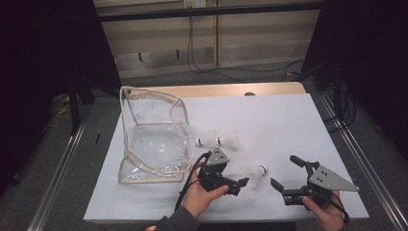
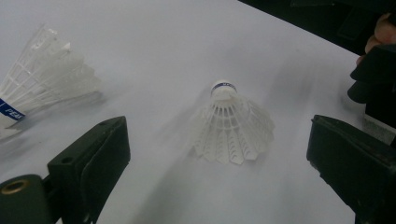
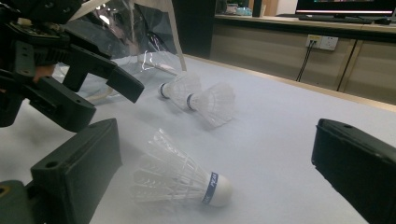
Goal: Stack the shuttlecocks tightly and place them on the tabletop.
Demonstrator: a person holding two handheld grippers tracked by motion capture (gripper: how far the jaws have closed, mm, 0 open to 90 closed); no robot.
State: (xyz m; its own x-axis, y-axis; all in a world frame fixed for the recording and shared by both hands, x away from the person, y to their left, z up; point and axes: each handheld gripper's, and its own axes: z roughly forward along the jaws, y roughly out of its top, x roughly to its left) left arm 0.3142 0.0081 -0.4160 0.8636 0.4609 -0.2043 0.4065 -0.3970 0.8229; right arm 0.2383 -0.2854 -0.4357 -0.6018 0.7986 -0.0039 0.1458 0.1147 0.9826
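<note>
Between the spread jaws of the left gripper (image 1: 243, 184): nearest shuttlecock (image 1: 255, 174), lying on its side on the white table cover (image 1: 269, 120), untouched by either jaw, skirt toward that gripper, cork with blue band away from it. Same shuttlecock in the left gripper view (image 2: 231, 126), centred between the two black jaws, clear of both. Just to its right, the right gripper (image 1: 284, 172), jaws also wide apart, nothing held, aimed leftward at the same shuttlecock (image 3: 180, 179). Farther up the table, two more shuttlecocks (image 1: 219, 140) lying touching each other, near the clear plastic bag (image 1: 153, 137). Bag standing open with cream trim, at the left part of the cover, well apart from the right gripper
</note>
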